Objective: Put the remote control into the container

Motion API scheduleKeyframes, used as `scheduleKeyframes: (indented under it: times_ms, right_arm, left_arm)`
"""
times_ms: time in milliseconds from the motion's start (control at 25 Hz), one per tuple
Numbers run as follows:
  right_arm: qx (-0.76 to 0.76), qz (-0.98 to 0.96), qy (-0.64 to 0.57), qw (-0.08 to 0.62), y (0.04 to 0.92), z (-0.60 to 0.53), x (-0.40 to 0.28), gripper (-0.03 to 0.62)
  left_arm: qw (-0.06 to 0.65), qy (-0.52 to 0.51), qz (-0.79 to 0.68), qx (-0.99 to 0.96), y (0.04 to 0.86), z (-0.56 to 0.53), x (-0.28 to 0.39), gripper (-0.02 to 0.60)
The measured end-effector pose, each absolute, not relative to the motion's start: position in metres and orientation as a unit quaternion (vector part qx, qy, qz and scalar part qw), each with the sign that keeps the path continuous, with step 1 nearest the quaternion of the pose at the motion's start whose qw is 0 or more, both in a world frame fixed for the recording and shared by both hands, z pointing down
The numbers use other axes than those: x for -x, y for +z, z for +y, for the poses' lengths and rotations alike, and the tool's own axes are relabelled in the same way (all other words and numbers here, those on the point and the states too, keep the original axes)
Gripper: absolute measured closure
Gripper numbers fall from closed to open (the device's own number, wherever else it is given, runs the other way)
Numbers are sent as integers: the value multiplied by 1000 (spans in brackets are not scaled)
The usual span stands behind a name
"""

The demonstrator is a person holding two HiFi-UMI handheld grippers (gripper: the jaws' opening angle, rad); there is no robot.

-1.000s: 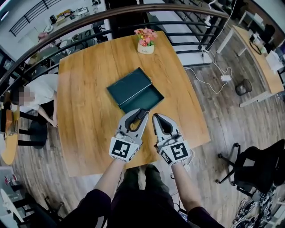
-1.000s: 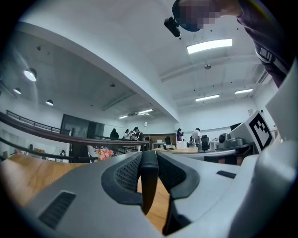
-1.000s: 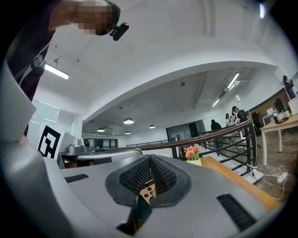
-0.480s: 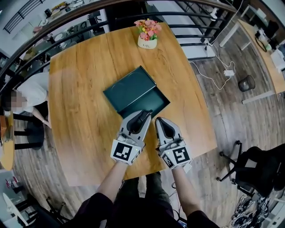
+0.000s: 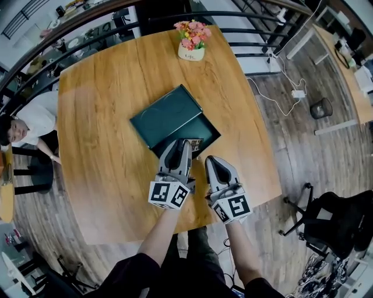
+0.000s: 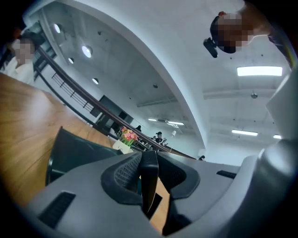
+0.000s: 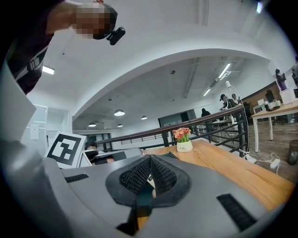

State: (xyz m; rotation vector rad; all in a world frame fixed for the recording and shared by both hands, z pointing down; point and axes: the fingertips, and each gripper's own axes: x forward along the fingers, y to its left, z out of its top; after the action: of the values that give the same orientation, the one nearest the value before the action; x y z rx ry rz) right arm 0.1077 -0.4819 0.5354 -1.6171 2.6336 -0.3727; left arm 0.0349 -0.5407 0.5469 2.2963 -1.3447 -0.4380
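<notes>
A dark green container [image 5: 198, 132] lies open on the wooden table [image 5: 99, 145], its lid [image 5: 164, 115] folded back to the far left. My left gripper [image 5: 182, 150] is shut on the black remote control [image 5: 193, 146], whose far end hangs over the container's near edge. In the left gripper view the remote [image 6: 149, 181] stands edge-on between the pads, with the container [image 6: 77, 151] just ahead. My right gripper [image 5: 210, 163] sits beside the left one, over the table short of the container. Its pads [image 7: 160, 175] meet with nothing between them.
A white pot of pink flowers [image 5: 192, 42] stands at the table's far edge. A curved railing [image 5: 87, 17] runs behind the table. A person [image 5: 32, 119] sits to the left below the railing. An office chair [image 5: 332, 224] stands on the floor at the right.
My left gripper has carried the remote forward, from the table short of the container to its near edge. The right gripper has stayed shut beside it.
</notes>
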Motion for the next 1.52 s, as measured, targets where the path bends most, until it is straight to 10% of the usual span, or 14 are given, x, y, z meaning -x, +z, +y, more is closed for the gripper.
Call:
scheduleKeyframes:
  times_ms: [440, 800, 1520]
  right_arm:
    - [523, 843, -127, 11, 545, -484, -117, 576]
    - [517, 847, -127, 9, 544, -482, -111, 576]
    - [512, 853, -99, 17, 488, -446, -105, 576]
  left_arm:
    - [209, -85, -515, -827, 573, -550, -34, 386]
    - [18, 135, -532, -836, 576, -536, -33, 290]
    - [20, 93, -454, -886, 508, -488, -37, 290]
